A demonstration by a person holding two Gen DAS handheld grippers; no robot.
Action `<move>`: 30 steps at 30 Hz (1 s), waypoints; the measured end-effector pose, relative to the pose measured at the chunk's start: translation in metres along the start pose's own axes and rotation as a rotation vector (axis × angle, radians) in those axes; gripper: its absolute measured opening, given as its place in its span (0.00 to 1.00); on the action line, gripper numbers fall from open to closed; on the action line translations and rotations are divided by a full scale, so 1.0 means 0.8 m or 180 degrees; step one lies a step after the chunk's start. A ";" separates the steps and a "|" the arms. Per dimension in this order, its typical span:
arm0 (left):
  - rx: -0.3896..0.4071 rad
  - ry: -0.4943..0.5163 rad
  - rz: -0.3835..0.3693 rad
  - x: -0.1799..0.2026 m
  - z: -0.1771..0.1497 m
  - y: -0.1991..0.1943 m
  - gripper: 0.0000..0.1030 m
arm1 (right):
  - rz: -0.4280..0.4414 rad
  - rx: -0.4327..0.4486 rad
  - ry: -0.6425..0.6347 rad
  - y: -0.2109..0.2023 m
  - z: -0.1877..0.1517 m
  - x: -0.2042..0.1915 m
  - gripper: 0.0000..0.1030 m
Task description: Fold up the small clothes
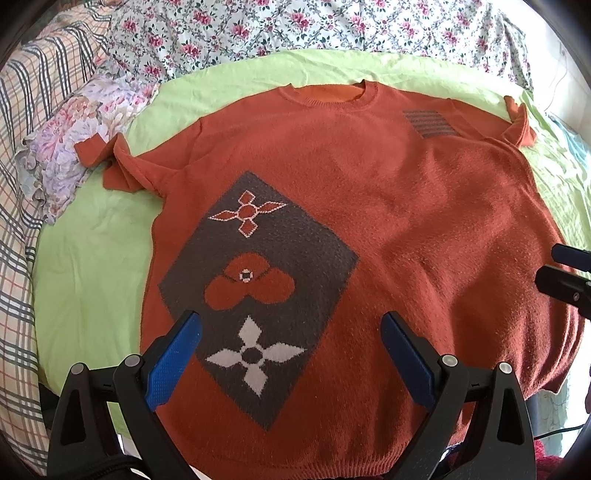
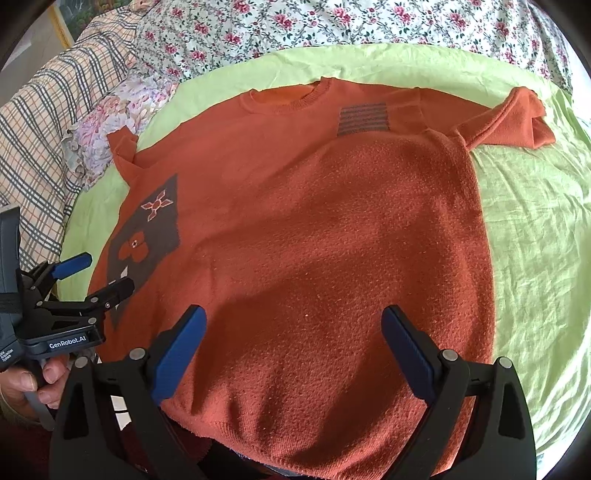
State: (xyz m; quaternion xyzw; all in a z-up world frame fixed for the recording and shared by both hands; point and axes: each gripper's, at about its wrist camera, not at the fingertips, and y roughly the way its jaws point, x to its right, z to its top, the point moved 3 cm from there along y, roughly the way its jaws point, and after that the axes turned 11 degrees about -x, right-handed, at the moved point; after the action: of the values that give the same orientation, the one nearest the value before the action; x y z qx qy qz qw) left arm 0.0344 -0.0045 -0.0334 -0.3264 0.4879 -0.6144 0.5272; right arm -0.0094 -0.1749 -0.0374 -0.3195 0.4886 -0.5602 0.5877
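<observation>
While fuzzy orange knit sweater (image 1: pixel 369 221) lies flat, both grippers gape.

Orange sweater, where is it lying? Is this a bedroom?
Probably a bedroom: the orange knitted sweater lies on a light green sheet, with a floral quilt and a plaid blanket behind.

An orange knit sweater (image 1: pixel 369 206) lies flat, front up, collar far, sleeves bunched; brown flowered diamond panel.
</observation>
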 end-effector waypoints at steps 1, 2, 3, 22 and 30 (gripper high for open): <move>-0.0002 -0.0002 0.0005 -0.001 0.002 0.001 0.95 | 0.0042 0.0003 0.0033 0.000 0.001 0.002 0.93; -0.0001 -0.0003 0.0013 -0.002 0.003 0.003 0.95 | 0.0052 0.0029 0.0055 0.000 0.002 0.004 0.93; 0.0000 -0.0006 0.0017 -0.003 0.005 0.004 0.95 | 0.0055 0.0045 0.0075 -0.001 0.003 0.007 0.93; 0.0087 -0.0109 -0.0031 -0.014 0.063 0.013 0.95 | 0.0368 0.0357 0.0726 -0.033 0.057 0.126 0.93; -0.0092 -0.0063 0.0068 -0.008 0.079 0.037 0.95 | 0.0198 0.0741 0.1243 -0.078 0.150 0.285 0.93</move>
State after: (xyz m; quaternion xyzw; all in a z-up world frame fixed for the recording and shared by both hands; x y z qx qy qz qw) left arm 0.1039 -0.0138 -0.0411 -0.3348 0.4949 -0.5984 0.5337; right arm 0.0568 -0.4272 0.0090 -0.1198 0.5347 -0.6456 0.5319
